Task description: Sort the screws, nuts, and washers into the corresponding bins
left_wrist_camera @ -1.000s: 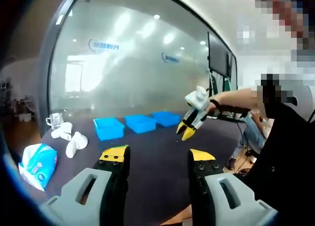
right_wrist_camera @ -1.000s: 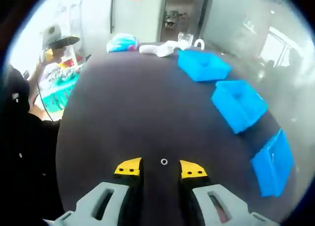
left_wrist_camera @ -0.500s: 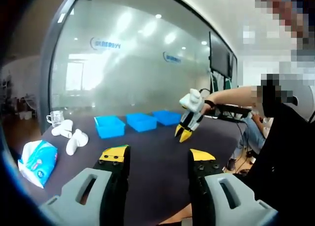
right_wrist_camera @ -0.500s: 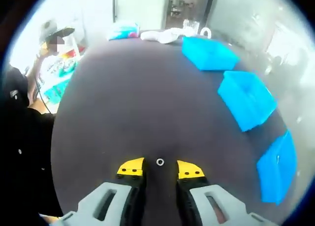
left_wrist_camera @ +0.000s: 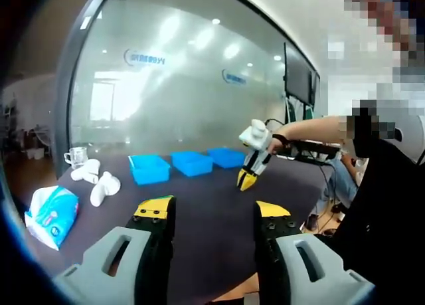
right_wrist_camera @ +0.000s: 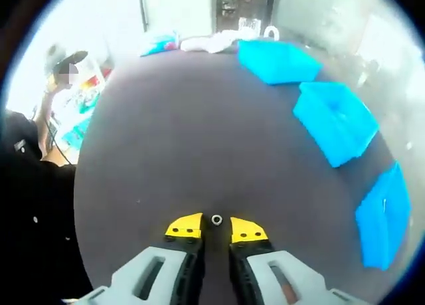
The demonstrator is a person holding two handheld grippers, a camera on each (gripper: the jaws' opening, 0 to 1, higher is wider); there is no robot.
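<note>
Low in the right gripper view: right gripper [right_wrist_camera: 216,227] nearly closed around a small ring-shaped piece [right_wrist_camera: 216,219], a washer or nut.
Its yellow tips sit just either side of the piece on the dark table [right_wrist_camera: 172,132]; whether they grip it I cannot tell. Thin and flat, it could slip or skid away. Three blue bins [right_wrist_camera: 335,122] line the right edge. Left gripper [left_wrist_camera: 212,213] hangs apart, empty.

The left gripper [left_wrist_camera: 214,215] hovers over the near edge of the dark table [left_wrist_camera: 206,218], jaws wide apart. Far across stand three blue bins [left_wrist_camera: 189,163] in a row. The right gripper [left_wrist_camera: 246,180] points down just right of them. A tissue pack [left_wrist_camera: 52,215] lies near left.
</note>
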